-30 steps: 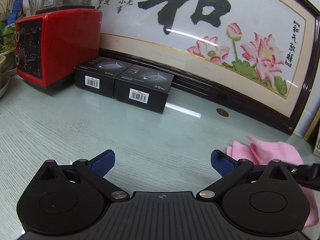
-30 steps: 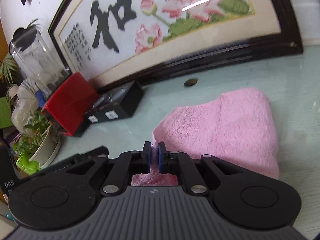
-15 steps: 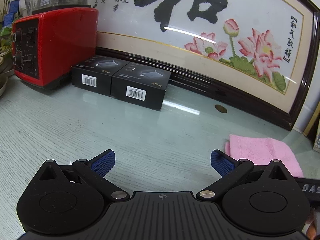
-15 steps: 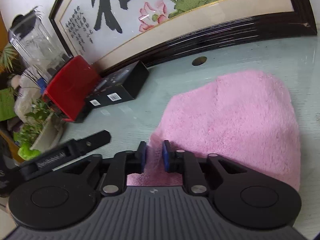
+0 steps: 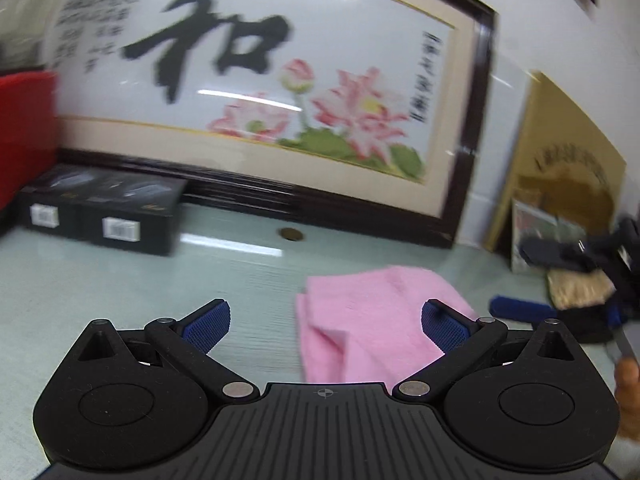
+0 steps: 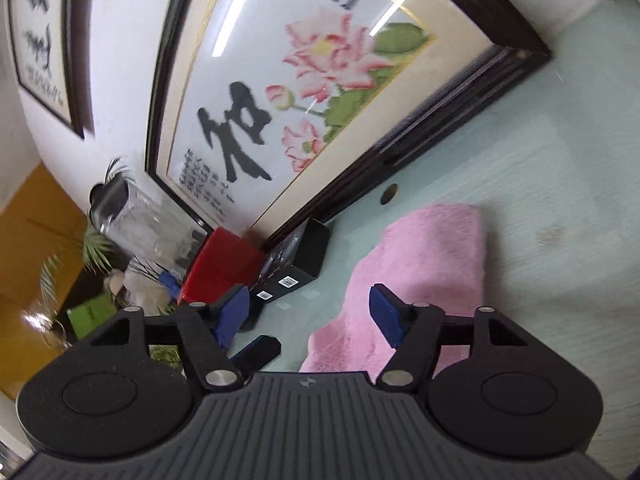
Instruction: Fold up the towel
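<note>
Now that the right tongs (image 6: pixel 306 318) have just opened wide and let go, folded pink towel (image 6: pixel 424 276) lying flat mid-worktop (image 6: pixel 560 184), left tongs (image 5: pixel 326 322) wide too; fold looks about finished.

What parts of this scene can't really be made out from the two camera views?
- Folded pink terry towel: in both views its near edge is hidden behind the gripper body.
- Small vertical writing on the framed lotus picture: blurred in the left view, too small in the right.
- Two black cardboard boxes: label print is blurred.
- Red appliance: cut off by the left view's edge.
</note>
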